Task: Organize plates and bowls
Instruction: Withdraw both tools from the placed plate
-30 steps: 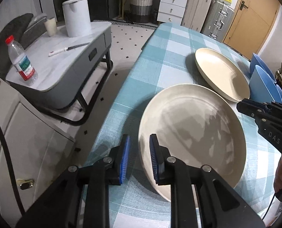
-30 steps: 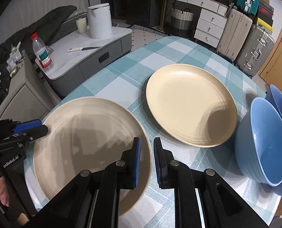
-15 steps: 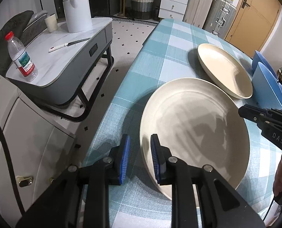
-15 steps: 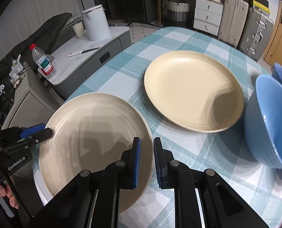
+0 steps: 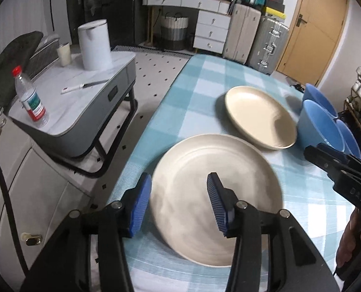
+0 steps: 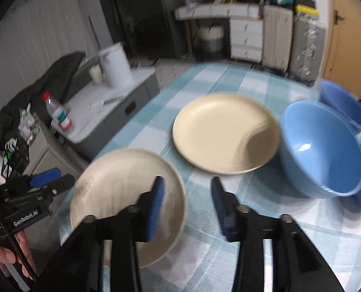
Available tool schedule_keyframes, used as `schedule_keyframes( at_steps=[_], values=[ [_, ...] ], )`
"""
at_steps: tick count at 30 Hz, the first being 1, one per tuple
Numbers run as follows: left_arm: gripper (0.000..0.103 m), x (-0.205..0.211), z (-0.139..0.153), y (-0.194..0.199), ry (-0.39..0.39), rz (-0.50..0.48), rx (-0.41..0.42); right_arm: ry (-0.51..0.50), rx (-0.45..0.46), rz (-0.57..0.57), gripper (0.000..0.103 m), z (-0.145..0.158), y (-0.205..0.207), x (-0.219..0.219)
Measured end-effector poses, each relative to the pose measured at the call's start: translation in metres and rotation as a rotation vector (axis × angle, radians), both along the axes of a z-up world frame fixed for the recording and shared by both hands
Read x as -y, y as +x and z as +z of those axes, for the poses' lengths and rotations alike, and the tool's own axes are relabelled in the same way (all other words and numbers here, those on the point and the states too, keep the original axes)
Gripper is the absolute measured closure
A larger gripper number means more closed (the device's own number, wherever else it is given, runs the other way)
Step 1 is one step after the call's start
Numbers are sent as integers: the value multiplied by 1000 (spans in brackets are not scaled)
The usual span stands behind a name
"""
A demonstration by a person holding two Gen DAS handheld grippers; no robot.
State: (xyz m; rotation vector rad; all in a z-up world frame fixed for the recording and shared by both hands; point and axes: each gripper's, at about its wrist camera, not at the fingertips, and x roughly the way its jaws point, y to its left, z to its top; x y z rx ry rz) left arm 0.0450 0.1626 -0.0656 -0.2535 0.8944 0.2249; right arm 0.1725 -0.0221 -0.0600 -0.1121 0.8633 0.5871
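Observation:
A pale cream plate (image 5: 217, 177) lies on the checked tablecloth near the table's front-left corner; it also shows in the right wrist view (image 6: 122, 185). My left gripper (image 5: 179, 206) is open, its jaws straddling the plate's left rim. My right gripper (image 6: 187, 206) is open, straddling the plate's right rim. A yellower plate (image 5: 259, 116) lies farther back, also in the right wrist view (image 6: 225, 132). Blue bowls (image 5: 319, 126) stand at the right, with the nearest one large in the right wrist view (image 6: 321, 148).
A grey side table (image 5: 80, 112) left of the table carries a white kettle (image 5: 94, 45), a cup, a knife and a water bottle (image 5: 30, 99). Suitcases, drawers and a wooden door (image 5: 314, 24) stand at the back. The table's left edge (image 5: 141, 141) is close.
Both grippers have opened from nearly shut to wide. Both have pulled back and up, so the plates look smaller. The right wrist view is motion-blurred.

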Motion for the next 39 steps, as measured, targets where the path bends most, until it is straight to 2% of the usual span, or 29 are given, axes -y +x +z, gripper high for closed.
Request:
schedule_keyframes(
  at_steps=[4, 6, 8, 10, 19, 21, 22, 23, 25, 28, 33, 39],
  values=[
    [55, 18, 11, -1, 4, -42, 36, 12, 91, -55, 51, 20, -19, 18],
    [54, 32, 16, -2, 11, -73, 50, 13, 121, -85, 46, 27, -27, 27],
    [53, 43, 20, -1, 10, -105, 62, 10, 160, -123, 32, 34, -37, 38],
    [53, 56, 24, 0, 15, -139, 72, -4, 198, -160, 28, 38, -46, 47],
    [51, 102, 38, 2, 37, -218, 111, 8, 256, -258, 22, 49, -72, 92],
    [47, 110, 41, 1, 40, -227, 123, 10, 268, -275, 21, 52, -77, 99],
    [40, 114, 41, 2, 44, -229, 128, 8, 279, -287, 20, 53, -80, 105],
    [28, 118, 43, 1, 47, -230, 137, 5, 289, -297, 19, 55, -84, 109],
    [14, 126, 46, -2, 62, -225, 173, 7, 306, -315, 19, 58, -89, 118],
    [13, 139, 53, -9, 107, -236, 228, 22, 320, -346, 18, 62, -97, 136],
    [11, 150, 54, -10, 119, -240, 226, 41, 335, -385, 14, 67, -108, 158],
    [10, 162, 51, -14, 135, -248, 220, 64, 349, -410, 2, 69, -122, 179]
  ],
)
